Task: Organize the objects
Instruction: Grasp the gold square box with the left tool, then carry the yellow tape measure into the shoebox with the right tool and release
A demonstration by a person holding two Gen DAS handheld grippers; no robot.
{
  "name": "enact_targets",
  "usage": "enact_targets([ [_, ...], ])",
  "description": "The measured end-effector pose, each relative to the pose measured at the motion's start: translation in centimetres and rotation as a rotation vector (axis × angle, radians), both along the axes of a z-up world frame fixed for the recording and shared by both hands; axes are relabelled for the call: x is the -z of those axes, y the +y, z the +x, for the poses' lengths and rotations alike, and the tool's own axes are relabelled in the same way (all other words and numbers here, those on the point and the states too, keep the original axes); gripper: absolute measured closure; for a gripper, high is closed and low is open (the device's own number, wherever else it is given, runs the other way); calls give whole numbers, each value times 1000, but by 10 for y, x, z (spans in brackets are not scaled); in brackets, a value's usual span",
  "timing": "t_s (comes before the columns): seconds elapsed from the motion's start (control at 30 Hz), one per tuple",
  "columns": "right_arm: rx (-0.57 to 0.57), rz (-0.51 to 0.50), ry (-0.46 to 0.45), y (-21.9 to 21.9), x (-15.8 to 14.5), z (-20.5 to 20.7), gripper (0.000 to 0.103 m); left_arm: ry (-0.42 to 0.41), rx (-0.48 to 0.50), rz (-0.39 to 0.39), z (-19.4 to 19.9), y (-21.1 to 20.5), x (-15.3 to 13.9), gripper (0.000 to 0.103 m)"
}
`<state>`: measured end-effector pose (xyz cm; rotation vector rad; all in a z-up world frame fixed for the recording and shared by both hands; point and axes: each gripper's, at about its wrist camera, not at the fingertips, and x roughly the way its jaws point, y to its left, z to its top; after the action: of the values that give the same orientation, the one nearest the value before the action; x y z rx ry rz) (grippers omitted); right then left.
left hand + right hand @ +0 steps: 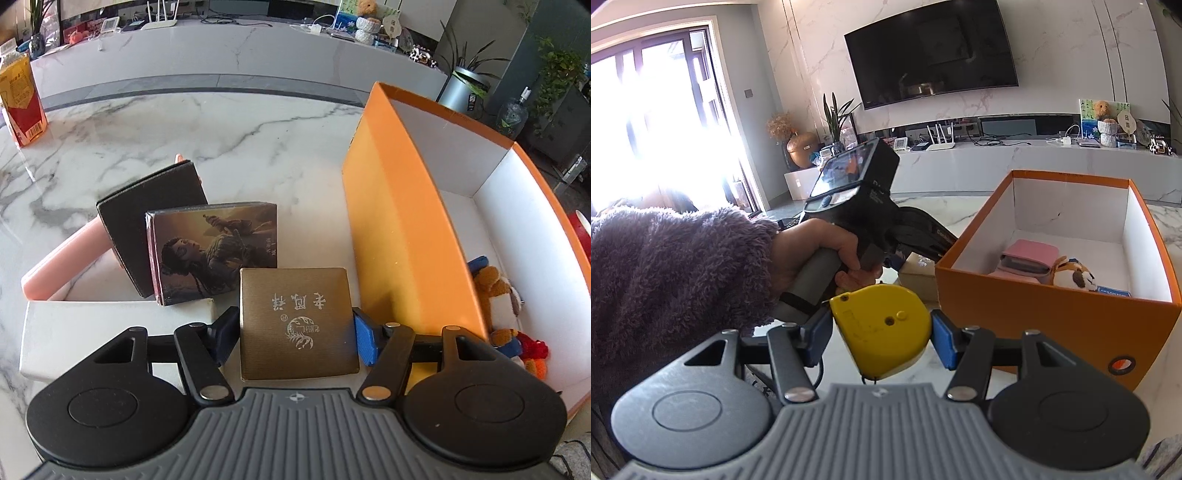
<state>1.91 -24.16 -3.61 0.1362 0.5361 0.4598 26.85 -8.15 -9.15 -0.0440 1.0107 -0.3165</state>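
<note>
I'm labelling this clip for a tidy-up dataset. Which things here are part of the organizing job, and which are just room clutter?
Job:
- left gripper shut on gold box
- right gripper shut on yellow tape measure
- orange box, holding plush toy and pink pouch
- picture box, black box

Clutter:
- television
- router
- potted plant

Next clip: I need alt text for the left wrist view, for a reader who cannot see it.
The left gripper clamps a flat gold box above a marble table, beside an open orange box holding a plush toy. Behind stand a picture box and a black box, leaning together.
</note>
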Motion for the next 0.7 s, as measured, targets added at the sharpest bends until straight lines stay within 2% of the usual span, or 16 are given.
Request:
enact_targets([
  [0.3,35,-3,3,-2,2,4,44,-41,31,-58,-30,15,-38,30],
  [0.43,74,24,17,-9,1,10,44,-93,58,-68,-55,22,-55,30],
  [0.6,102,24,20,-11,1,12,44,-120,36,-119,-87,46,-68,30],
  [0.7,106,16,10,-9,0,11,44,-170,41,-108,-111,54,-75,30],
])
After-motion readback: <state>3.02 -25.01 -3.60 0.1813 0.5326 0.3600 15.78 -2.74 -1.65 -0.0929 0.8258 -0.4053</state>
